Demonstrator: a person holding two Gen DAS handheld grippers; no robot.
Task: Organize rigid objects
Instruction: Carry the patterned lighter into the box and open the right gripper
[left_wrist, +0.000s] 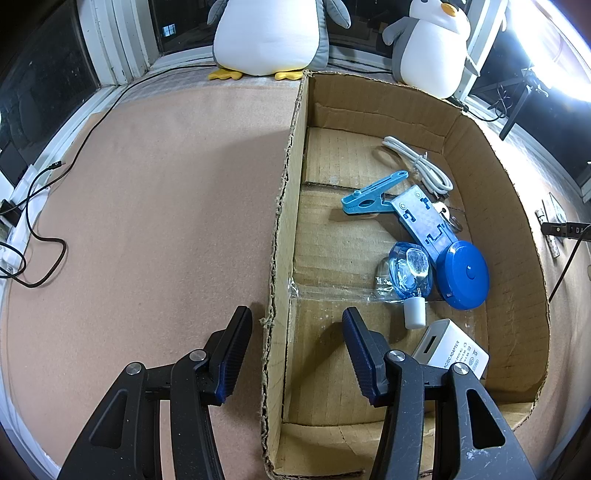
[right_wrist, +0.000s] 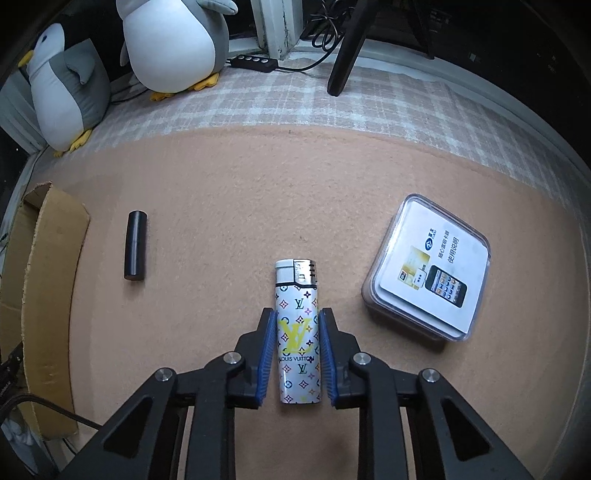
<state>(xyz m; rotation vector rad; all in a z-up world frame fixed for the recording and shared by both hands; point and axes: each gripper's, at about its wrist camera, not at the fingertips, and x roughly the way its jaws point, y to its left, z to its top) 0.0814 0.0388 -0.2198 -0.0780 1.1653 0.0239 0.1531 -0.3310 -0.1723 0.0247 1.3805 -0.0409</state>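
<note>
A white lighter (right_wrist: 298, 288) with a colourful monogram print lies on the peach mat, its cap pointing away. My right gripper (right_wrist: 297, 312) points down over it, and both blue pads touch its long sides: it is shut on the lighter. A black cylinder (right_wrist: 136, 245) lies to the left, a clear plastic case (right_wrist: 428, 266) to the right. My left gripper (left_wrist: 295, 312) stands open astride the left wall of the cardboard box (left_wrist: 286, 206), gripping nothing. Inside the box lie a blue clip (left_wrist: 373, 194), a blue round case (left_wrist: 465, 275), a blue bottle (left_wrist: 410, 273), a white cable (left_wrist: 421, 164) and a white adapter (left_wrist: 450, 349).
Two plush penguins (left_wrist: 269, 37) (left_wrist: 428, 44) sit at the back by the window. Black cables (left_wrist: 44, 184) run along the mat's left edge. The box's edge (right_wrist: 51, 295) shows at the left of the right wrist view. A black stand leg (right_wrist: 345, 55) rests on the checked cloth.
</note>
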